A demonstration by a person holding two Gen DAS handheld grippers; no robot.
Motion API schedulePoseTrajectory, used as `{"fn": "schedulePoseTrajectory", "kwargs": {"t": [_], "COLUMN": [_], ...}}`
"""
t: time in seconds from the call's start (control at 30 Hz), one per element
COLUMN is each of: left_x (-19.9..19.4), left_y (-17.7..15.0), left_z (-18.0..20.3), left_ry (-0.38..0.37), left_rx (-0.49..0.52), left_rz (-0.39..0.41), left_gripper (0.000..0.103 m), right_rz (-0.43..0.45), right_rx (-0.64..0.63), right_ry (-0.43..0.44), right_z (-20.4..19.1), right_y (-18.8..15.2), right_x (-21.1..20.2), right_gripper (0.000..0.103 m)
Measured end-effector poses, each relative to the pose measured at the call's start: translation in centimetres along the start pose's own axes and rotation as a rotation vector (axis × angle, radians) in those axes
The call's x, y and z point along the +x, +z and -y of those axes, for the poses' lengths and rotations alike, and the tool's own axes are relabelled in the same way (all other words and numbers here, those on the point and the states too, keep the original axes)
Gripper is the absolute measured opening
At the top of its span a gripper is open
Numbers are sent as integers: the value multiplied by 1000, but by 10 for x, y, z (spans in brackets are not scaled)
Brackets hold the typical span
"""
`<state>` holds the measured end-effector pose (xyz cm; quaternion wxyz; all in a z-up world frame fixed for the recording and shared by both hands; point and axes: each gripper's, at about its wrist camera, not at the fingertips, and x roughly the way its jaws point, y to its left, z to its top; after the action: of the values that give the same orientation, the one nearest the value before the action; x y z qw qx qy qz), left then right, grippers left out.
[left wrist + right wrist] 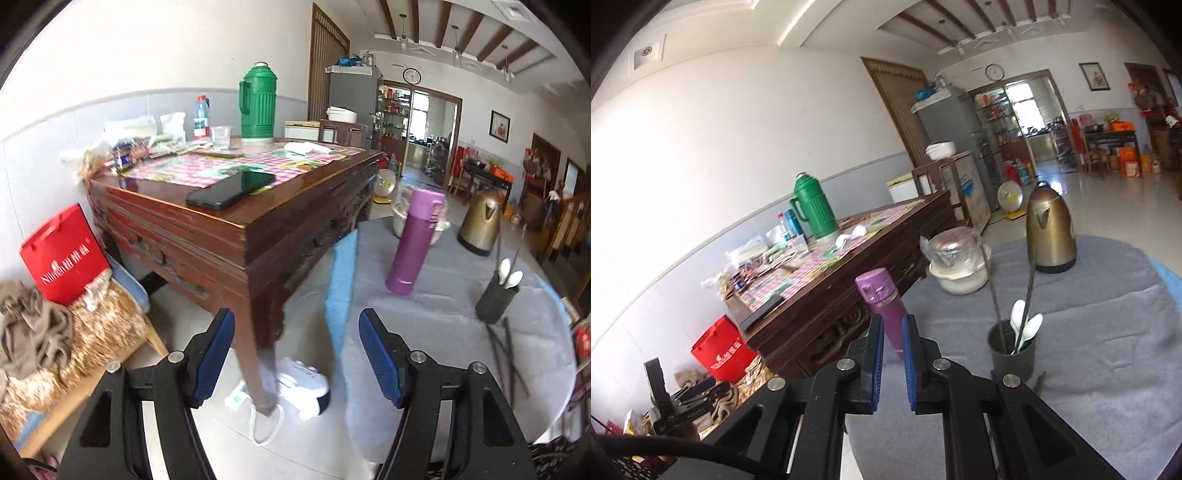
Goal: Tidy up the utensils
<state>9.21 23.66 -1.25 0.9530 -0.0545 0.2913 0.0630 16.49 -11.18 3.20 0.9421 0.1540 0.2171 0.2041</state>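
A dark utensil cup (494,301) (1011,352) stands on the round table's grey cloth (443,332) (1089,350). It holds two white spoons (509,275) (1024,325) and two upright dark chopsticks (1030,284). More dark chopsticks (506,354) lie loose on the cloth just in front of the cup. My left gripper (297,321) is open and empty, hanging over the table's left edge, well left of the cup. My right gripper (892,325) is shut to a thin slit with nothing in it, left of the cup.
A purple flask (413,243) (882,299), a gold kettle (480,225) (1051,229) and a plastic-wrapped lidded pot (956,262) stand on the far side of the round table. A wooden table (229,225) with a phone (231,188) stands close on the left. A white power strip (303,387) lies on the floor.
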Motion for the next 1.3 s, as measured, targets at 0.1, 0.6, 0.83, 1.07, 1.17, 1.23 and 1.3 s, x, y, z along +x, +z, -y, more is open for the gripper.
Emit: {"fn": "schedulePoseTrajectory", "kwargs": {"t": [0.1, 0.6, 0.83, 1.07, 1.17, 1.23, 1.3], "left_x": [6, 109, 173, 213, 213, 210, 206], "left_y": [3, -12, -34, -49, -55, -57, -59], "left_z": [30, 273, 330, 347, 352, 346, 339], "left_ry": [-68, -443, -529, -573, -565, -560, -539], "left_rx": [36, 391, 391, 300, 320, 313, 319], "left_rz": [-17, -264, -451, -609, -622, -615, -612], "left_gripper": [71, 71, 71, 71, 71, 71, 69], "right_rz": [-4, -65, -213, -261, -271, -279, -288], "right_rx": [11, 231, 362, 407, 430, 436, 438], "right_ry": [-20, -304, -290, -315, -316, -313, -300], "right_z": [9, 141, 191, 209, 215, 216, 214], "right_y": [-12, -54, -76, -88, -95, -98, -102], "right_x": [-13, -65, 2, 24, 25, 26, 28], "right_gripper": [12, 41, 37, 37, 37, 37, 37]}}
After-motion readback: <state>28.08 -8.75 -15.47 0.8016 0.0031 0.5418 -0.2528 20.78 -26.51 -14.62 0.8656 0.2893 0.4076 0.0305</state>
